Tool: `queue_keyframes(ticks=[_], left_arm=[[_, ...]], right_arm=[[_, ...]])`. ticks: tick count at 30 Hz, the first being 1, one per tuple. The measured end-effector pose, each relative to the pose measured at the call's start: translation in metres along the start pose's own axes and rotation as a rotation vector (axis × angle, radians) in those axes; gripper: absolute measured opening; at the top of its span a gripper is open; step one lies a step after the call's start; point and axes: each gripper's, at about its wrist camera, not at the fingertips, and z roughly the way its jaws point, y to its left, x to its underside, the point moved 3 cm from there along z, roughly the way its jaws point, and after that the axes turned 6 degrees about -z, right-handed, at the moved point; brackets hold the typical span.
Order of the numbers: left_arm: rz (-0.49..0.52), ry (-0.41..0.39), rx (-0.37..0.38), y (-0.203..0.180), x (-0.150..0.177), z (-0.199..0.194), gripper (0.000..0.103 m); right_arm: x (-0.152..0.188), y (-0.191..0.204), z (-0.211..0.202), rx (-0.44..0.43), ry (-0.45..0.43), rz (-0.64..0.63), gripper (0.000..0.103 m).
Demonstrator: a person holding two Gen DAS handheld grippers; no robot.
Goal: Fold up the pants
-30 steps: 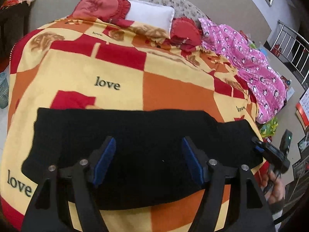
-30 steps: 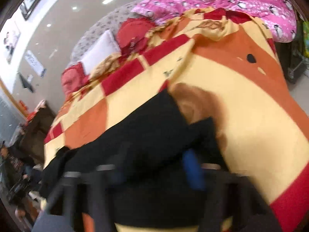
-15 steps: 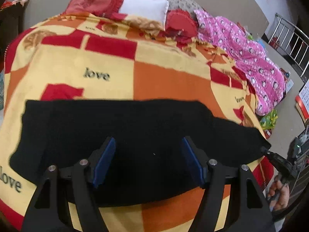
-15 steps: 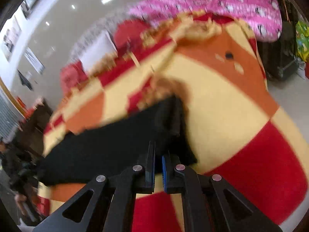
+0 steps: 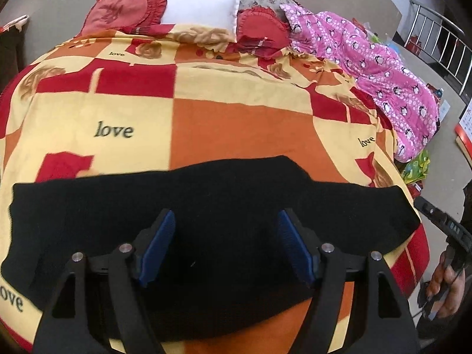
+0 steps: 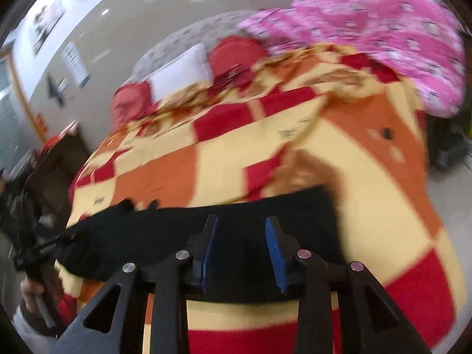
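The black pants (image 5: 212,206) lie flat as a wide band across the near part of the checked blanket (image 5: 236,124). My left gripper (image 5: 225,221) is open and empty, hovering over the middle of the pants. In the right wrist view the pants (image 6: 147,236) stretch leftward, and my right gripper (image 6: 240,227) is open and empty above their right end. The right gripper also shows at the right edge of the left wrist view (image 5: 442,230), off the bed's side.
Red cushions (image 5: 121,11) and a white pillow (image 5: 200,11) sit at the bed's head. A pink patterned quilt (image 5: 383,67) lies along the right side. A metal railing (image 5: 433,38) stands at far right. The blanket's edge drops off beside the pants' right end.
My right gripper was shut on the pants' right end half a second ago; it has opened and let go. The pants now lie spread flat. The left view shifted slightly.
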Motion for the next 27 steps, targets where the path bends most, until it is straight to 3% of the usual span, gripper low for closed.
queue_keyframes(ticks=[3,5,11,19,23,27], left_arm=[[0.011,-0.003,-0.018,-0.007,-0.003,0.011,0.073],[0.025,-0.006,-0.042,-0.011,-0.005,0.017,0.078],[0.089,-0.024,-0.094,-0.020,-0.008,0.032,0.084],[0.101,-0.036,-0.112,-0.023,-0.009,0.033,0.084],[0.079,-0.034,-0.079,-0.024,-0.007,0.024,0.084],[0.066,-0.036,-0.066,-0.025,-0.005,0.018,0.084]], right_arm=[[-0.002,0.023,0.024,-0.015,0.037,-0.063,0.035],[-0.001,0.033,0.039,-0.026,0.065,-0.075,0.035],[0.009,0.032,0.071,0.002,0.130,-0.081,0.034],[0.004,0.029,0.065,-0.004,0.119,-0.061,0.034],[0.009,0.030,0.046,-0.001,0.100,-0.069,0.046],[0.016,0.029,0.034,0.011,0.103,-0.078,0.046]])
